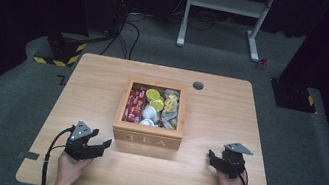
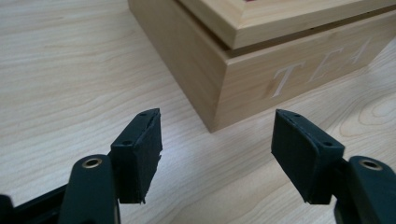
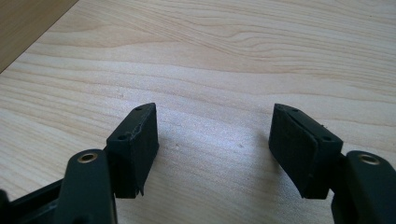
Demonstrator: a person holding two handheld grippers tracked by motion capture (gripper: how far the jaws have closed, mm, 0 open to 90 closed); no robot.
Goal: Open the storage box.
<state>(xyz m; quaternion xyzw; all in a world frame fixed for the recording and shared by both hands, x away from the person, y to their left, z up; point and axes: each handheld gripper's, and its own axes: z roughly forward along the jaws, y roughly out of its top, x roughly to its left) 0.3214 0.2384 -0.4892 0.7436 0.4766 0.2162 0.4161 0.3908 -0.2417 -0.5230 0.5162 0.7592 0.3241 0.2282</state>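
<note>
High view: the wooden tea box (image 1: 149, 120) sits mid-table (image 1: 105, 72), "TEA" front facing the person. Through the top you can see three rows: red packets (image 1: 134, 102) left, yellow and white pods (image 1: 153, 105) in the middle, grey-ish sachets (image 1: 170, 107) right. Left gripper (image 1: 104, 143) is just beside the box's front-left corner, jaws apart, nothing between them, not touching the box. Right gripper (image 1: 212, 157) is well off to the box's right, over bare wood, jaws apart too, empty. My guess: the step is getting hold of the box or its lid w/ the left one. To do it well, come in level at the corner, square to the wall, and close slowly; bring the right one to the far side to steady it, else the box may slide or twist.

Left gripper view: both pads (image 2: 140, 154) wide, bare table between them. Box corner (image 2: 212, 93) is near, ahead and right of centre. There's a seam under an upper frame, so prob. a lid, closed. Box's right end is cut off by the frame edge.

Right gripper view: pads (image 3: 135, 149) apart over plain wood; a darker strip at top left is prob. the box wall, can't tell for sure.

Hard to make out: whether the lid has a clear pane or is open frame, any hinge at the back, and what the sachets are, too small.
</note>
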